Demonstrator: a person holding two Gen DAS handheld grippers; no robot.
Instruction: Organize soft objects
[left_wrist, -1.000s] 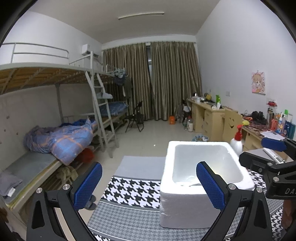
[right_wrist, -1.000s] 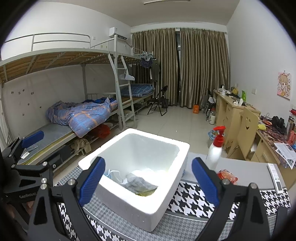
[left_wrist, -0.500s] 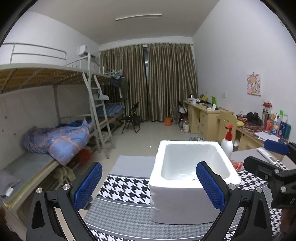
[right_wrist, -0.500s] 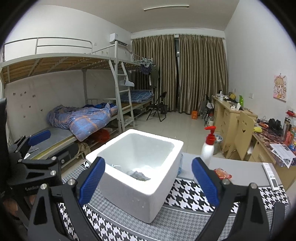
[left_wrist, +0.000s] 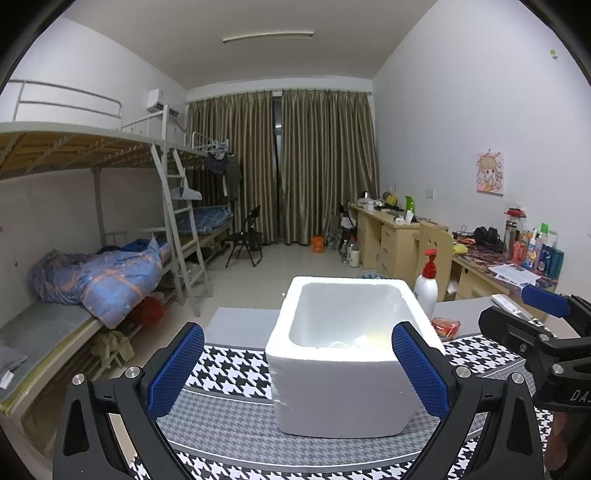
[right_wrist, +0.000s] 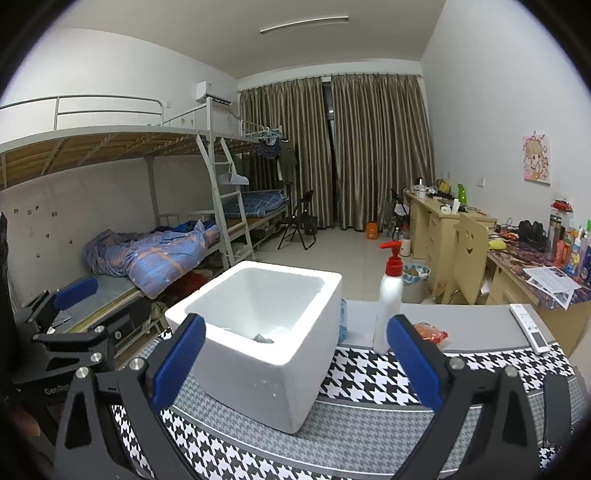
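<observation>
A dormitory room stretches ahead: metal bunk beds run along the wall at 9 o'clock, with a crumpled blue-and-orange checked quilt on a lower bunk, brown floor-length curtains close the far end at 12 o'clock, and pale wooden desks crowded with bottles and papers line the wall at 3 o'clock. A black folding chair stands on the tiled floor before the curtains.

In the foreground a grey surface carries a black-and-white houndstooth cloth. On that cloth sits a white foam box with thick walls, open at the top. In the right wrist view a crumpled grey soft cloth lies at its bottom beside something pale that cannot be made out. Just beyond the box, toward 1 o'clock, stands an upright white pump bottle with a red top, and beside it lies a small red-orange packet. A white remote control rests near the far edge at 2 o'clock.

The left tool hangs in front of the box with its blue-padded fingers spread wide, holding nothing. The right tool hangs likewise, its fingers apart and empty, the box seen between them.
</observation>
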